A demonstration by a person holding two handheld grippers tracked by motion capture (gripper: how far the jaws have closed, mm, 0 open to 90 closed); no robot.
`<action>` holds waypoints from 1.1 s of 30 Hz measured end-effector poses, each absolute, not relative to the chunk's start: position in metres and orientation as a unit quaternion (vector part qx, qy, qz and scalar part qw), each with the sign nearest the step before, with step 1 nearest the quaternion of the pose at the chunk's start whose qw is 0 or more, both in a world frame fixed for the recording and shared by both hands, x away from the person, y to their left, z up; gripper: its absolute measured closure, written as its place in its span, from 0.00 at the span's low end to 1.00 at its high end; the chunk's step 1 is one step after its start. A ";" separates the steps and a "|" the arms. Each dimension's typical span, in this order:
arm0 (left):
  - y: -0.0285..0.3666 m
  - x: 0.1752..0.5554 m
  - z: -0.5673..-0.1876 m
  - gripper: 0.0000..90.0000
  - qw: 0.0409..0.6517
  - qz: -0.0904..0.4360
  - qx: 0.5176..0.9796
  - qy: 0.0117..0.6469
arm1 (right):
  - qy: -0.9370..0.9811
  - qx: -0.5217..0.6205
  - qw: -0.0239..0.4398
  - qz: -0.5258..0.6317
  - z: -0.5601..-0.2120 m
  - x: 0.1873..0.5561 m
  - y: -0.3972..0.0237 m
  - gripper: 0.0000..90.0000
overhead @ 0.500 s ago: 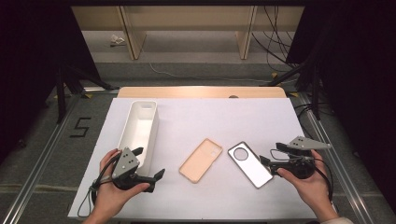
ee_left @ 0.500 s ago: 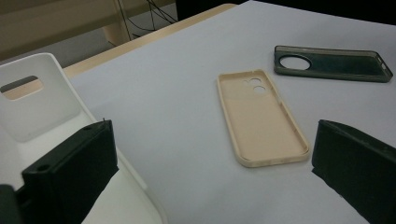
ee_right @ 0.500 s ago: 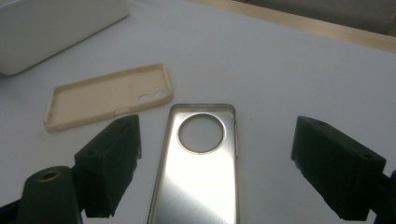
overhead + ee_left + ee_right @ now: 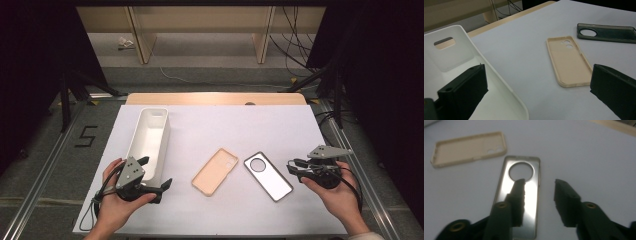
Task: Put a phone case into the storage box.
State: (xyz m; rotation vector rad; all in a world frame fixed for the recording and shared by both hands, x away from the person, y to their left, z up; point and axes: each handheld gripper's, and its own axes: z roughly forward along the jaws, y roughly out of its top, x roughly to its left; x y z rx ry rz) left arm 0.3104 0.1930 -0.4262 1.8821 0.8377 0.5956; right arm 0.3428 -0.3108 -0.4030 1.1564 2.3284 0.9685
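Right gripper view: the right gripper [image 4: 537,192] has its jaws apart, straddling one long edge of the dark phone case [image 4: 520,192] lying flat on the counter [image 4: 586,152]. The thin rim will probably skid away if pinched shallowly. The left gripper [image 4: 150,175] stands wide apart.

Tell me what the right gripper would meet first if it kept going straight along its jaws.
Most likely the dark phone case: the right gripper, jaws open, points at its near long edge. Height above the table is unclear, so it might pass over.
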 end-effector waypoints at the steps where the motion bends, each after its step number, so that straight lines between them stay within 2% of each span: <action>1: 0.193 0.310 -0.426 0.01 0.478 0.244 0.771 0.343 | 0.834 0.415 0.172 0.322 -0.404 0.344 -0.312 0.88; 2: 0.193 0.311 -0.427 0.01 0.478 0.244 0.771 0.344 | 0.834 0.415 0.172 0.322 -0.404 0.344 -0.312 0.88; 3: 0.193 0.311 -0.427 0.01 0.478 0.243 0.771 0.344 | 0.843 0.425 0.168 0.283 -0.407 0.346 -0.313 0.97; 4: 0.192 0.311 -0.427 0.01 0.478 0.242 0.771 0.344 | 0.850 0.427 0.159 0.266 -0.408 0.347 -0.314 1.00; 13: 0.191 0.312 -0.428 0.01 0.477 0.242 0.772 0.343 | 0.871 0.454 0.103 0.159 -0.428 0.368 -0.308 1.00; 20: 0.191 0.312 -0.428 0.01 0.477 0.242 0.773 0.341 | 0.879 0.453 0.084 0.119 -0.444 0.376 -0.303 1.00; 33: 0.191 0.312 -0.428 0.01 0.477 0.243 0.772 0.341 | 0.892 0.435 0.065 0.102 -0.450 0.374 -0.295 1.00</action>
